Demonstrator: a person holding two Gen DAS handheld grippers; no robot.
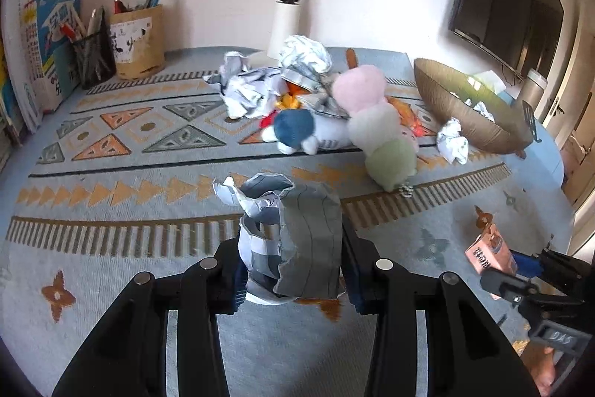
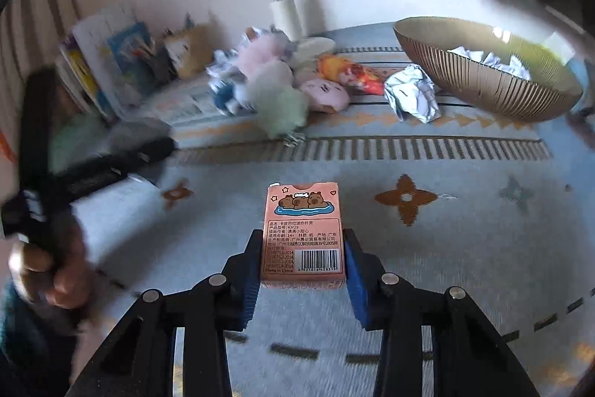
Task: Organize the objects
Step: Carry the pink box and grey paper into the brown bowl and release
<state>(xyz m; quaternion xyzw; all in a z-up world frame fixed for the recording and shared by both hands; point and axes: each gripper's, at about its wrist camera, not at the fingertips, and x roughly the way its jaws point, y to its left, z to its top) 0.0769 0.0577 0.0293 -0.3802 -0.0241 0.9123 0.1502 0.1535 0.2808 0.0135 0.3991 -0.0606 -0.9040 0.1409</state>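
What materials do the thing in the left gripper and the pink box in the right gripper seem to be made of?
Crumpled wad: paper, matte, with torn edges and creases. Pink box: probably thin printed cardboard, slightly glossy, with sharp folded edges and a barcode.

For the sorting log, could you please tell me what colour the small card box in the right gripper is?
Salmon pink small cardboard card box, capybara cartoon on top; clearest in the right wrist view.

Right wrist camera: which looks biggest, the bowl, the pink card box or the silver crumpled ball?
1. Ribbed bowl, clearly the widest.
2. Pink card box, though it sits in the right gripper near the lens, so that inflates it.
3. Silver crumpled ball.
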